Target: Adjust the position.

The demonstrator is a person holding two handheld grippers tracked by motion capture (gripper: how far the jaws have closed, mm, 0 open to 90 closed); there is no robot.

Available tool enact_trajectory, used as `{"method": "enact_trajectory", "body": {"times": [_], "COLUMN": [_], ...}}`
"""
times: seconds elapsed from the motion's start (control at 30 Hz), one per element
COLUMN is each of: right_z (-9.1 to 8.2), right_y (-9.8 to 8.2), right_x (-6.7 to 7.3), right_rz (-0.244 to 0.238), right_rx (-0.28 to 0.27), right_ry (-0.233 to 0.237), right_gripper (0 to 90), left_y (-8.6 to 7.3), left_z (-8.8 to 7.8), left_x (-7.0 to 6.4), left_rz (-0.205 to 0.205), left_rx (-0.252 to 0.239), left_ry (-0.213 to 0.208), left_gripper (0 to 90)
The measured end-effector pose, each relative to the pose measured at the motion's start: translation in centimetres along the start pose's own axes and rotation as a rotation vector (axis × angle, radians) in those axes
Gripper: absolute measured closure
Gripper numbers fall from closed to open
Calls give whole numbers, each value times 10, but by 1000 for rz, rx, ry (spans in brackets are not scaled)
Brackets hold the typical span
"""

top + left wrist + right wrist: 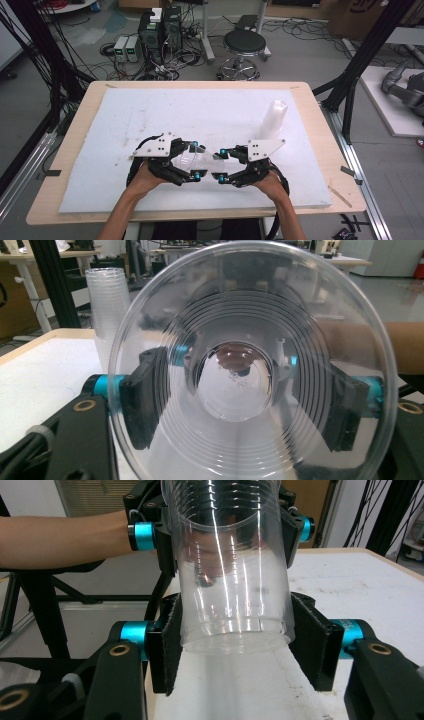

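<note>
High view showed a clear plastic cup [202, 159] held on its side above the white mat [100, 190], between the two grippers. Right gripper [223, 165] squeezed the cup's bottom end. Left gripper [196, 161] was closed on the wide rim end. A stack of cups [274, 119] stood upright behind them.
</note>
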State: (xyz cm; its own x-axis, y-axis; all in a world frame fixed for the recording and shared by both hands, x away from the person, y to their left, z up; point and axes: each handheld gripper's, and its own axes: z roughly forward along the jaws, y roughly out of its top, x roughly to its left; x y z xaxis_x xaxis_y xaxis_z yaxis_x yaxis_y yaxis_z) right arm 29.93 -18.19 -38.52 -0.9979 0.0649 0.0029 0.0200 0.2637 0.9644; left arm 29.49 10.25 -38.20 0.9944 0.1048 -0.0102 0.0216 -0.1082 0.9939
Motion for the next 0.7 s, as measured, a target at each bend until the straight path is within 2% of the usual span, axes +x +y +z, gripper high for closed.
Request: {"method": "enact_trajectory", "body": {"times": [0.17,0.2,0.23,0.27,0.3,0.33,0.37,0.57,0.63,0.67,0.7], "right_z": [1,1,3,5,6,6,6,6,4,2,-1], "right_y": [0,0,1,2,4,6,7,10,9,8,7], "right_x": [1,2,3,4,5,6,6,8,7,7,7], "right_rz": [-6,-7,16,28,20,17,15,22,37,50,68], "right_rx": [9,13,-2,5,20,21,7,15,25,28,36], "right_ry": [-2,-1,-12,-30,-38,-22,-35,-65,-97,-113,-146], "right_gripper": [417,355,156,140,140,140,139,136,136,136,136], "left_y": [0,0,0,-1,-1,-1,-1,-1,-1,-1,-1], "left_z": [0,0,-1,-1,-1,-1,-1,-4,-6,-8,-9], "left_x": [0,-1,0,0,0,0,-1,-1,0,1,2], "left_rz": [2,7,9,6,5,4,8,6,7,6,5], "left_rx": [8,12,17,22,25,25,27,40,58,82,98], "left_ry": [-2,5,7,8,8,6,6,13,17,26,32], "left_gripper": [317,317,317,317,316,316,316,316,315,315,315]}}
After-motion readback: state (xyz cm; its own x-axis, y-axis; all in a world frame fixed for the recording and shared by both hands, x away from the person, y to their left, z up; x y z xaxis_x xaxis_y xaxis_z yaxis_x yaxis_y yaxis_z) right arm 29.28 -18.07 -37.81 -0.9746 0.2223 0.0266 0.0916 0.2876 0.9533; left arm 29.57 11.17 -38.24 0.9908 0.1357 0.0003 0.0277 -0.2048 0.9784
